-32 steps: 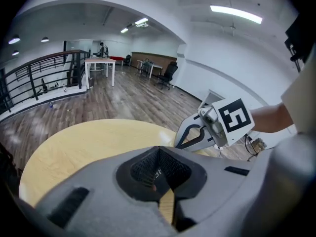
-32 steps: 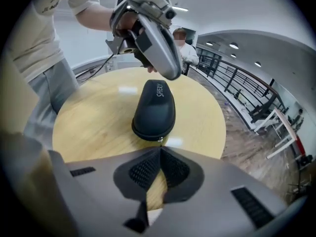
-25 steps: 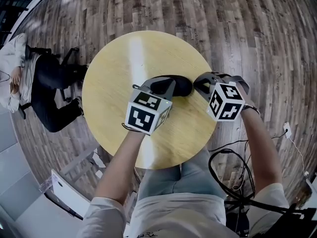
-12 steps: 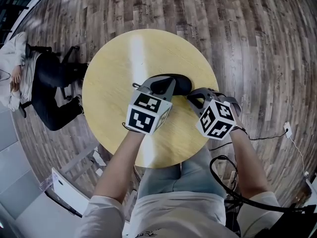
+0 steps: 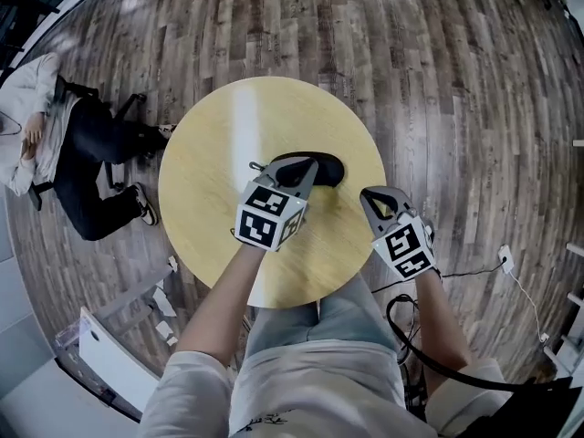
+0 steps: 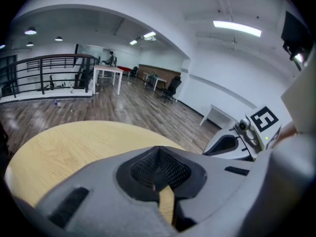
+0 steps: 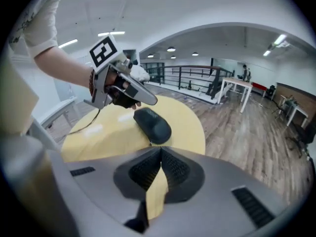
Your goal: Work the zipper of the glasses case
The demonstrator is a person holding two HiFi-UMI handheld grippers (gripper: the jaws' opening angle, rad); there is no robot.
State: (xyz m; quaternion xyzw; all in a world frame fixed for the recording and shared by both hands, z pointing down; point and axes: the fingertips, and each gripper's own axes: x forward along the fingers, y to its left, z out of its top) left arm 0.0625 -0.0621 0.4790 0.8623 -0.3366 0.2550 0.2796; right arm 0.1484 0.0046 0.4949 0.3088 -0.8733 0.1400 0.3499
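Note:
A black glasses case [image 5: 315, 165] lies closed near the middle of the round yellow table [image 5: 210, 181]; its zipper pull is too small to make out. My left gripper [image 5: 308, 170] rests over the case's near left end with its jaws shut. In the left gripper view its tips [image 6: 158, 149] meet with nothing between them, and the case is hidden below. My right gripper [image 5: 370, 195] is shut and empty, held back at the table's near right edge, apart from the case. In the right gripper view the case [image 7: 153, 125] lies ahead of its tips [image 7: 160, 152], with the left gripper [image 7: 126, 88] above the case's far end.
Wood floor surrounds the table. A person sits on a chair [image 5: 64, 144] to the left. A white board [image 5: 109, 359] lies on the floor at lower left. Black cables [image 5: 429, 336] hang by my right arm. A railing [image 7: 197, 80] and white tables [image 7: 237, 90] stand far off.
My right gripper has drawn back from the case's right end toward the table's near right edge. The left gripper has stayed over the case.

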